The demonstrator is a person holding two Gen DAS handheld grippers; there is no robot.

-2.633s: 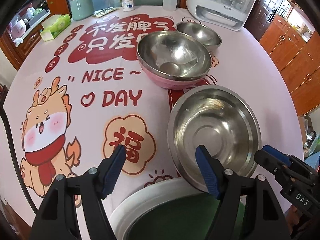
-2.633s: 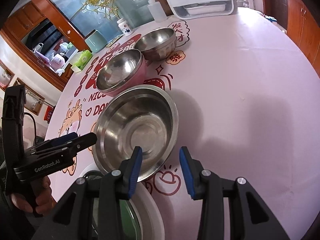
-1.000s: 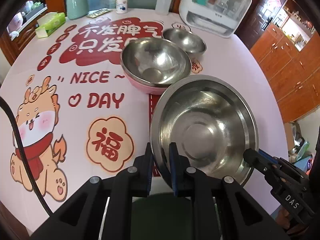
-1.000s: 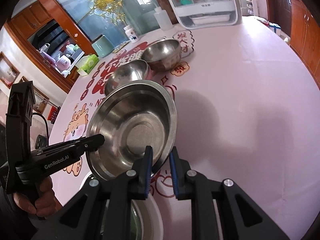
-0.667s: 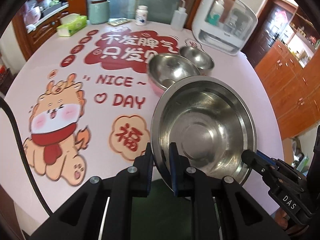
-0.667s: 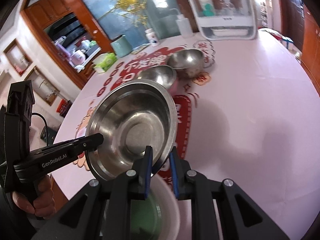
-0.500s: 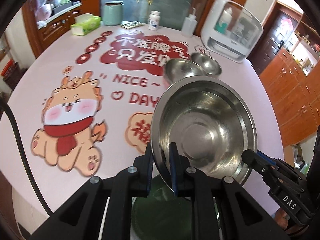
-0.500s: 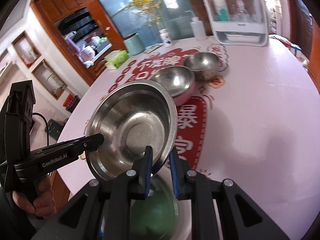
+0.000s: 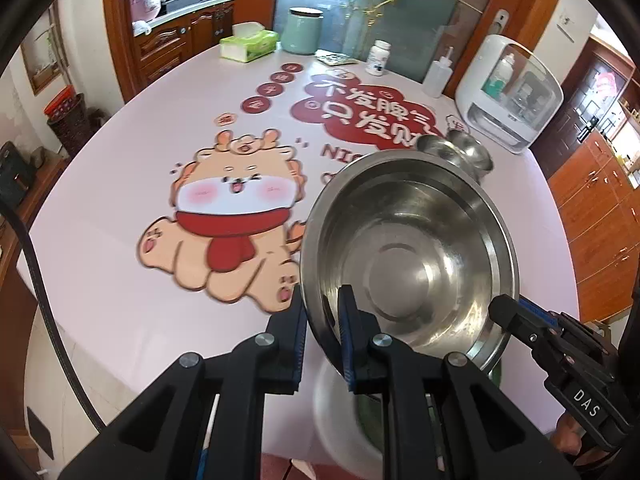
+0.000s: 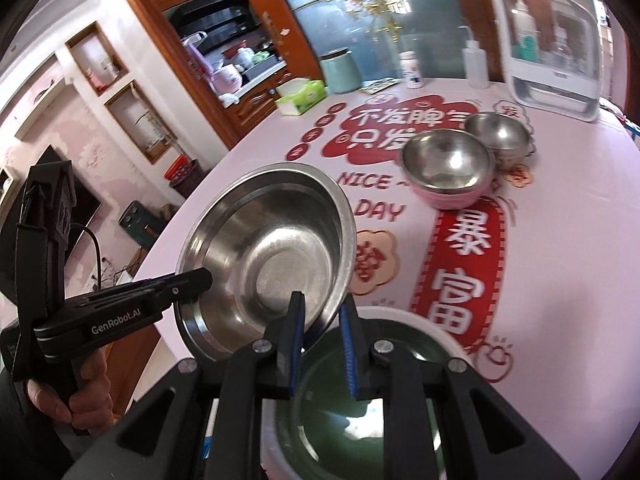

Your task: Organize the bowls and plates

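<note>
Left gripper (image 9: 322, 330): you have it clamped on the near rim of the large steel bowl (image 9: 408, 256)
Right gripper (image 10: 322, 330): clamped on that bowl's opposite rim; bowl held tilted, clear of the table (image 10: 580, 216)
Risk: thin rim can slip or twist if your hands drift apart
Risk: lowering it could knock the green-centred plate (image 10: 360, 408) below
Plates: 1
Bowls: 3, counting the pink-sided bowl (image 10: 448, 168) and small steel bowl (image 10: 496, 132) beyond

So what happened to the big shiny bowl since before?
Both grippers, left and right, closed on the large steel bowl and lifted it off the table. The pink bowl, small steel bowl and green plate stayed put.
</note>
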